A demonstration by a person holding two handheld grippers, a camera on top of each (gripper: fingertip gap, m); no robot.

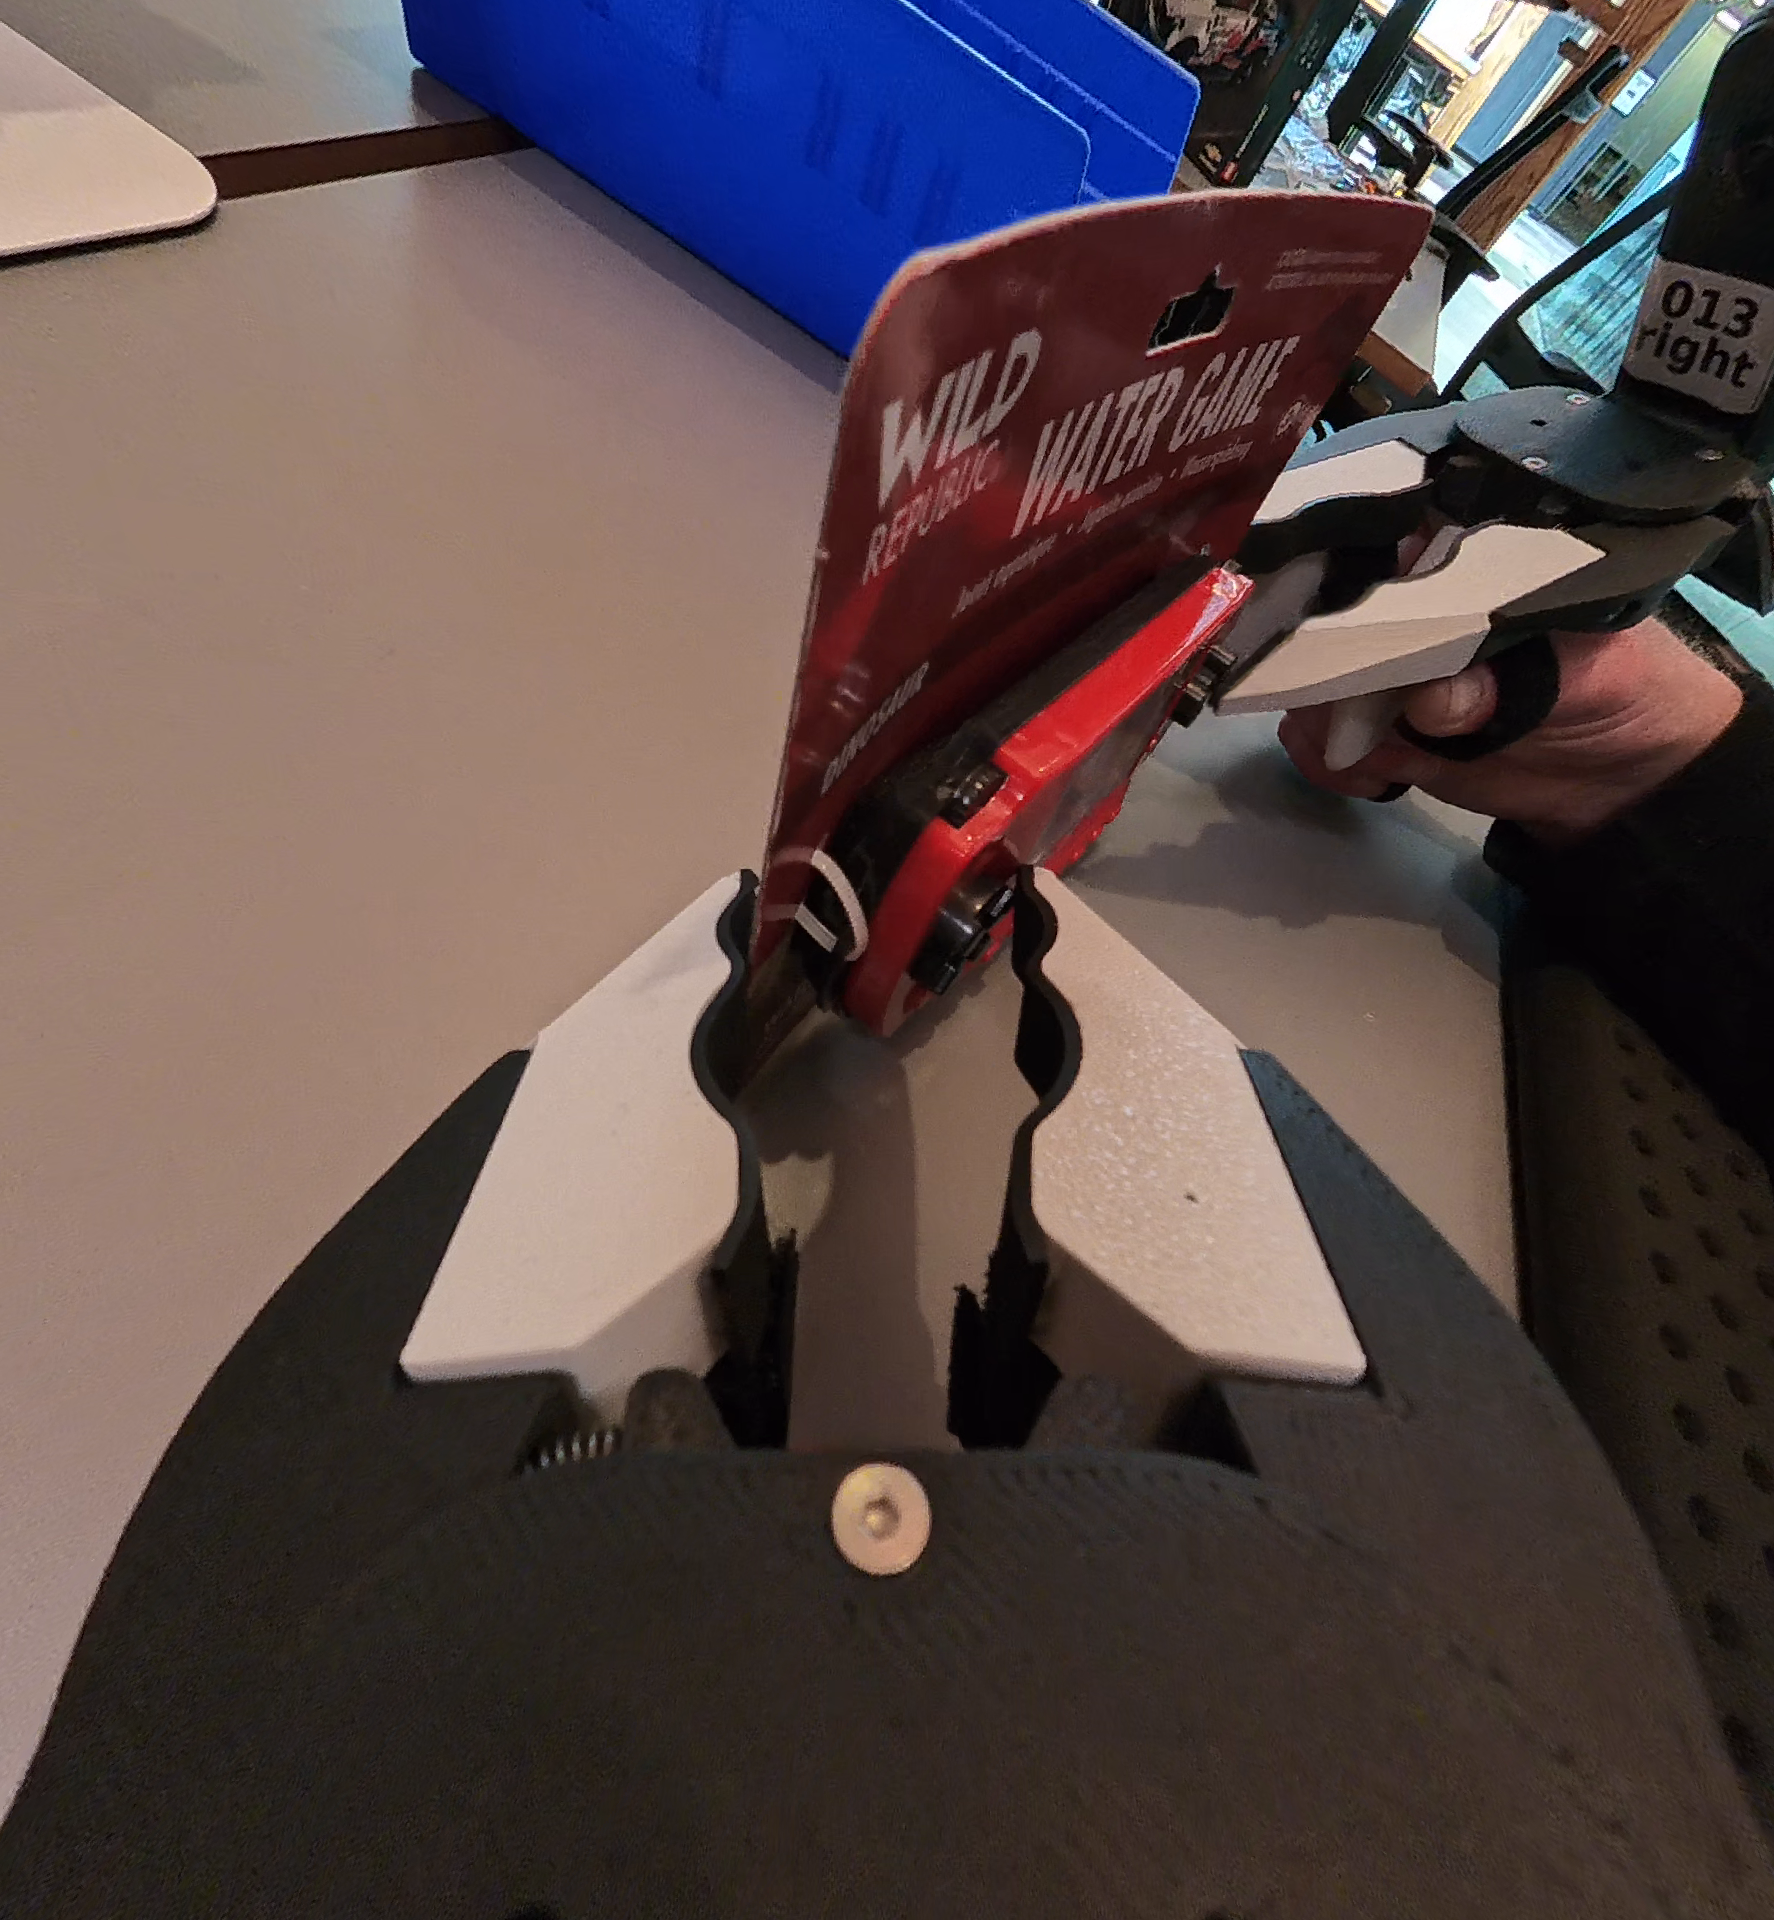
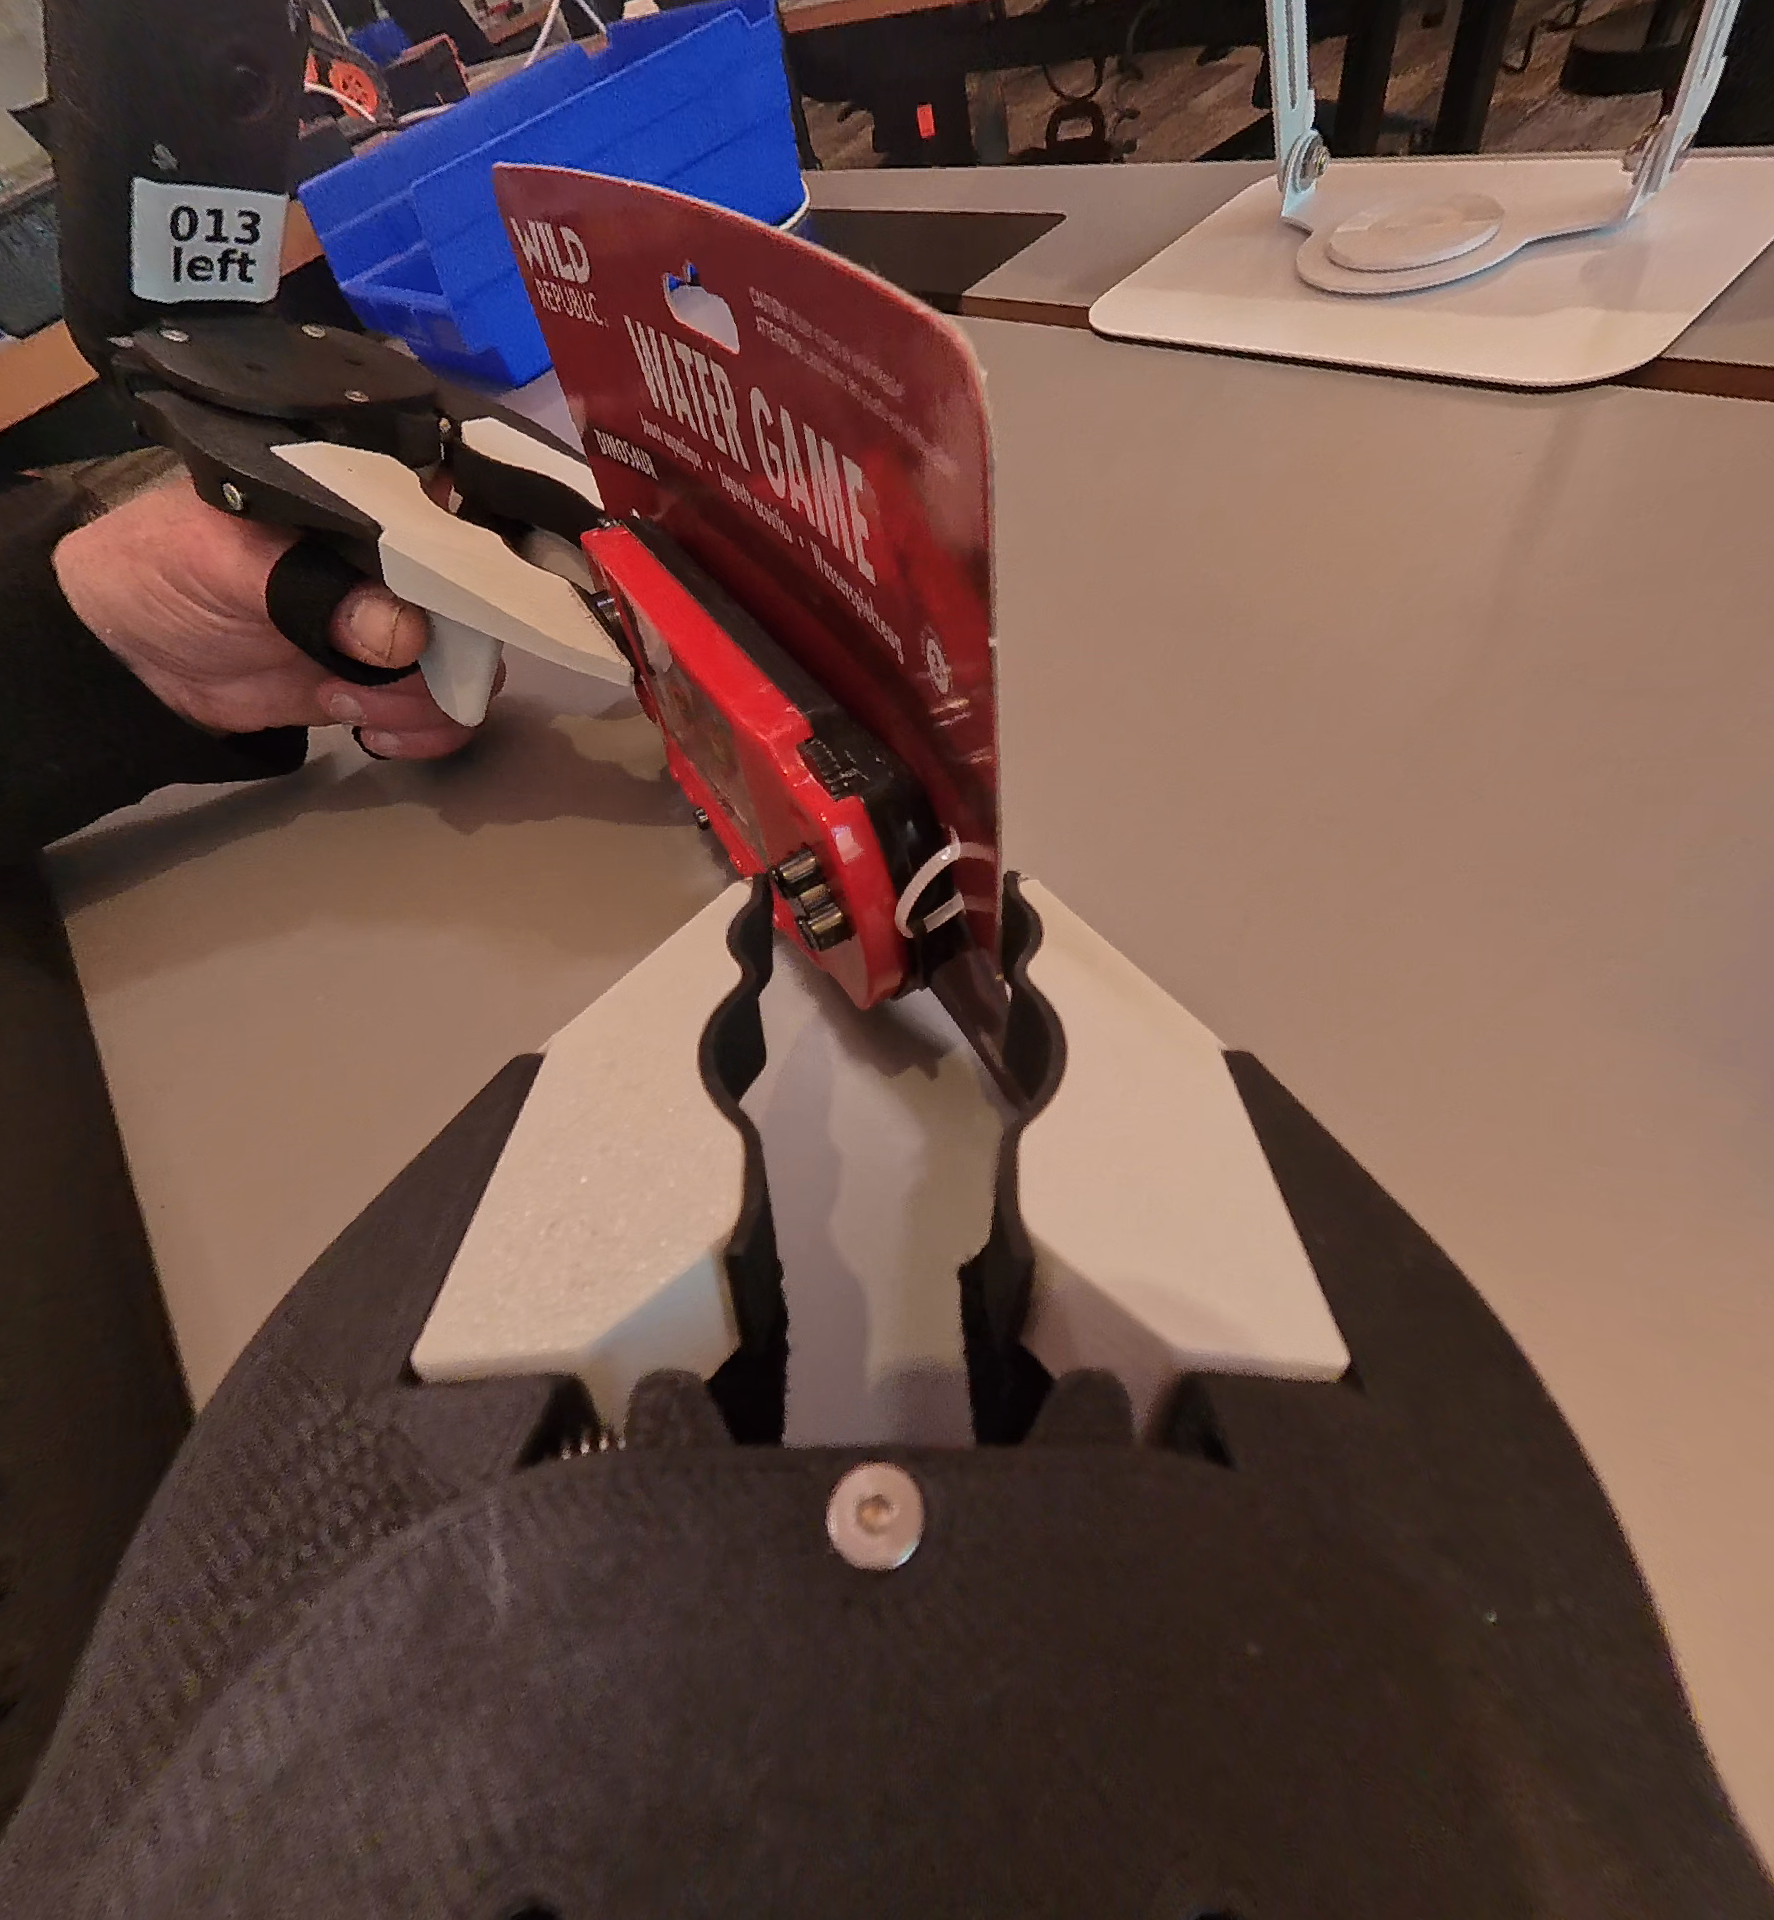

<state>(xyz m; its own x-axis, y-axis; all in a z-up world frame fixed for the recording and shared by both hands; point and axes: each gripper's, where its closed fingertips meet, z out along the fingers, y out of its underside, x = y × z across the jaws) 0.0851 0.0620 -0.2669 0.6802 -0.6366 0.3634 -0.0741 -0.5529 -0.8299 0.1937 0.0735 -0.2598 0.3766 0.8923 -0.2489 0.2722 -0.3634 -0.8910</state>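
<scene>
The left claw (image 1: pixel 883 935) clamps one end of the toy pack (image 1: pixel 1059 582), its fingers (image 1: pixel 644 1039) pressed on the red card and the red game case tied to it. The right claw (image 2: pixel 883 935) grips the opposite end the same way, it seems, though contact there is less clear. The pack stands on edge on the grey desk (image 1: pixel 343 623), tilted, between both claws. Behind the pack sits a blue bin (image 1: pixel 758 145); beyond it, to one side, a white stand (image 2: pixel 1465 281).
</scene>
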